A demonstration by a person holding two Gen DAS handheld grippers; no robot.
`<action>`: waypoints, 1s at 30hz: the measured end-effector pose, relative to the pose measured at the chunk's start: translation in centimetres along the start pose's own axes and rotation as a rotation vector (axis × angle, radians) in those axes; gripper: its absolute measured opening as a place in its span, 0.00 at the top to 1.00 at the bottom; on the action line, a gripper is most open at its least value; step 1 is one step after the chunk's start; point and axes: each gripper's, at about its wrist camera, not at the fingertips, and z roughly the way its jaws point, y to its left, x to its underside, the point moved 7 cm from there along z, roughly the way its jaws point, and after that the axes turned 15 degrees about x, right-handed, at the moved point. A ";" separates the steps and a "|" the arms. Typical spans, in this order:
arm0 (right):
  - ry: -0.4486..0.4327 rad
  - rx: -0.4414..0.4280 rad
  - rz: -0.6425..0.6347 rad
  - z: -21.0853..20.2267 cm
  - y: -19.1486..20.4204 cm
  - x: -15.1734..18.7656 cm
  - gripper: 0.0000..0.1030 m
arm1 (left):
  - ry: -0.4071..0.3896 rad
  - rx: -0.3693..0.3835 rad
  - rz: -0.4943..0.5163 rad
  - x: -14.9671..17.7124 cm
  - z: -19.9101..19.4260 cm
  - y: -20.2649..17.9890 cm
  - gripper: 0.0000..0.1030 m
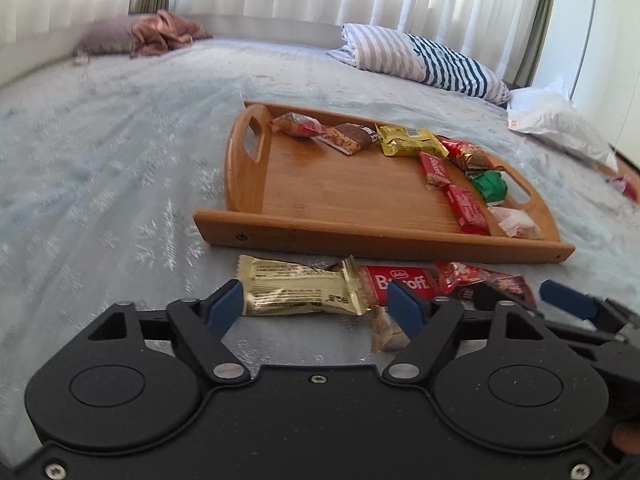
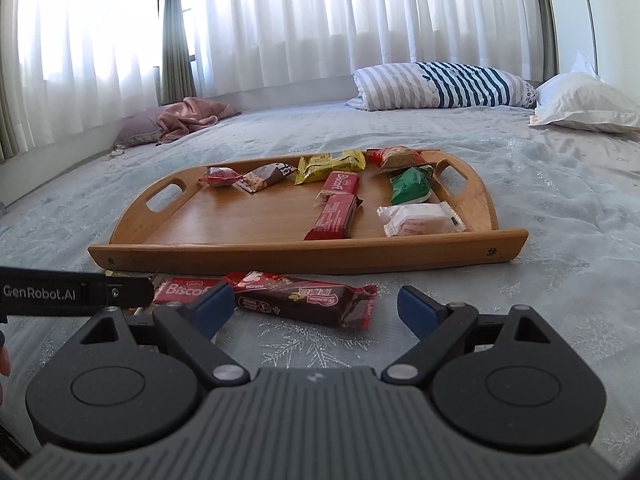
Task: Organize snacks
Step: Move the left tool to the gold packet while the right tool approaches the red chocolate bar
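Left gripper (image 1: 316,304) jaws apart around gold bar (image 1: 296,290) on the bed (image 1: 100,184); contact unclear. Right gripper (image 2: 316,308) spread, beside brown bar (image 2: 304,300). Beyond, wooden tray (image 2: 304,250) holds nine-odd snacks along its far and right edges.

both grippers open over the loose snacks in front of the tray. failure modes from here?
1. The gold bar overlaps the red Biscoff pack, so the left gripper may pinch both.
2. The two grippers sit close; the right gripper could collide while reaching the dark red bar.
3. Soft bedspread may let wrappers slip.
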 end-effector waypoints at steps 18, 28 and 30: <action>0.044 -0.038 0.004 0.7 0.9 -0.4 0.07 | -0.048 -0.067 0.076 -0.5 -0.9 -0.3 0.28; 0.052 -0.036 0.000 1.3 1.5 -0.2 0.07 | -0.002 -0.033 0.037 0.0 0.6 0.6 0.35; 0.050 -0.034 -0.008 1.3 1.6 -0.1 0.07 | 0.002 -0.028 0.041 0.0 0.5 0.4 0.39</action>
